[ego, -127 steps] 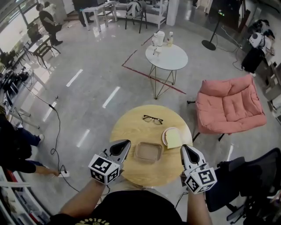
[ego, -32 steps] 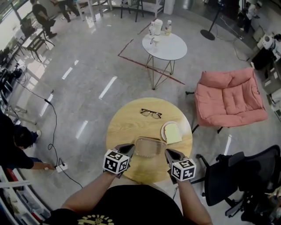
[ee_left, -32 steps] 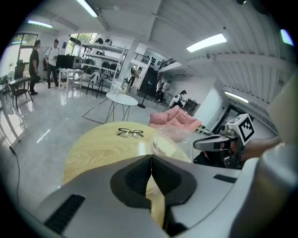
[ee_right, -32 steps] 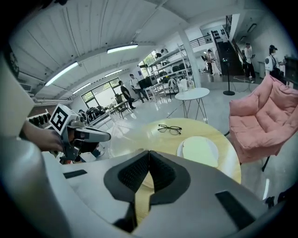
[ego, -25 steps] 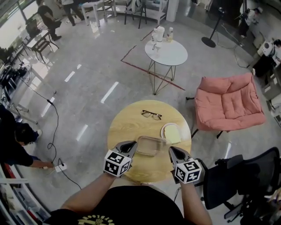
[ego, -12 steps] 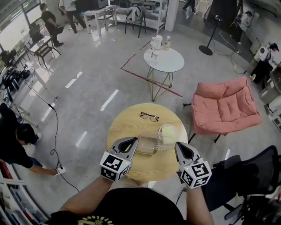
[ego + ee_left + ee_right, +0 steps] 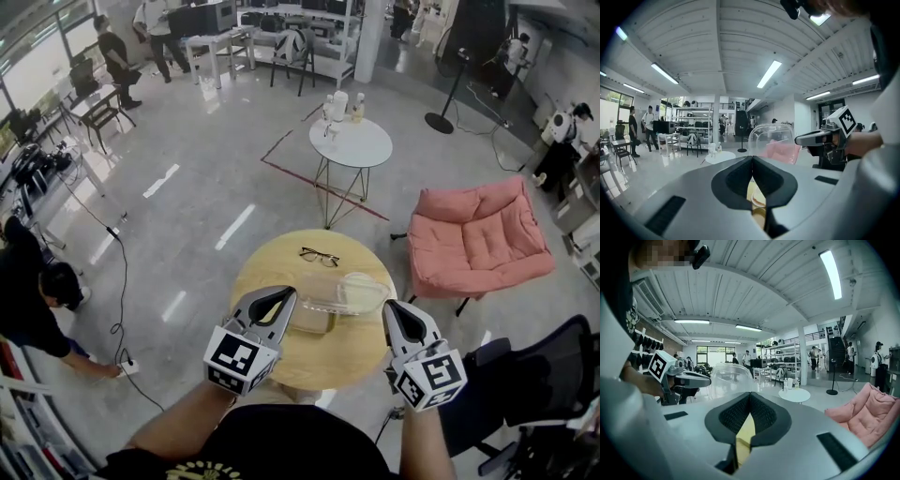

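Grips clear domed lid (image 7: 345,291) with both claws: left claw (image 7: 281,299) clamped tight on rim at 9 o'clock, right claw (image 7: 397,313) clamped tight on rim at 3 o'clock. Holds lid in air above round wooden tabletop (image 7: 270,274), off the surface.

Under lid, toward 7 o'clock: tan box (image 7: 313,322) resting on tabletop. At tabletop's 12 o'clock: glasses (image 7: 320,256), well apart from lid.

Beyond tabletop, on floor: pink armchair (image 7: 483,239) at 2 o'clock, white table (image 7: 351,142) at 12 o'clock, farther out.

In each gripper view: lid just past own jaw tips, jaws together, other claw touching far side of lid.
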Available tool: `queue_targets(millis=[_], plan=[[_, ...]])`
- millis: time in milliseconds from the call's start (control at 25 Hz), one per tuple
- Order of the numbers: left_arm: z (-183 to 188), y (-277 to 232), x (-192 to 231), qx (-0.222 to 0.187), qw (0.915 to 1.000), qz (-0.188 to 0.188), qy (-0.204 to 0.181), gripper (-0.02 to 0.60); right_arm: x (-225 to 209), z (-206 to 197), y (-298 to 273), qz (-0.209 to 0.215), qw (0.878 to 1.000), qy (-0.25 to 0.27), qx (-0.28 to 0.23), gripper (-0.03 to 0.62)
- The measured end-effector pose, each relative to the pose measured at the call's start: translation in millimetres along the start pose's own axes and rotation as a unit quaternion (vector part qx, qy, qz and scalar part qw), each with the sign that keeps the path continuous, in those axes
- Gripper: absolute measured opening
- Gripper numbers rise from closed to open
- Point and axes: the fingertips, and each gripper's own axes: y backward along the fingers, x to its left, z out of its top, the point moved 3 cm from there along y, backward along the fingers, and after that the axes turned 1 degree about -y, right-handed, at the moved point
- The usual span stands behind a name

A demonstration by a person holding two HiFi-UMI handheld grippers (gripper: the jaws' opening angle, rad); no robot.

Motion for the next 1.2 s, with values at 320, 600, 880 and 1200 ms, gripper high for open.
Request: queue_targets(millis=[320,600,880,1200], plan=[[16,17,-1,-0.007,0.9999,0.007,-0.009,0.017,14,18,10,0.005,1.0,0.011,-0.019,0.015],[20,28,-3,-0.004,0.9997,0.011,-0.02,0.017,23,23,15,0.009,0.999,0.019,-0.026,0.015],[14,31,-8,0.005,0.9998,0.009,-0.018,0.018,24,16,18,0.007,1.0,0.022,-0.009,0.014],[9,26,-5,0.001,0.9998,0.009,-0.017,0.017,23,8,14,0.006,1.0,0.012,-0.009,0.015]])
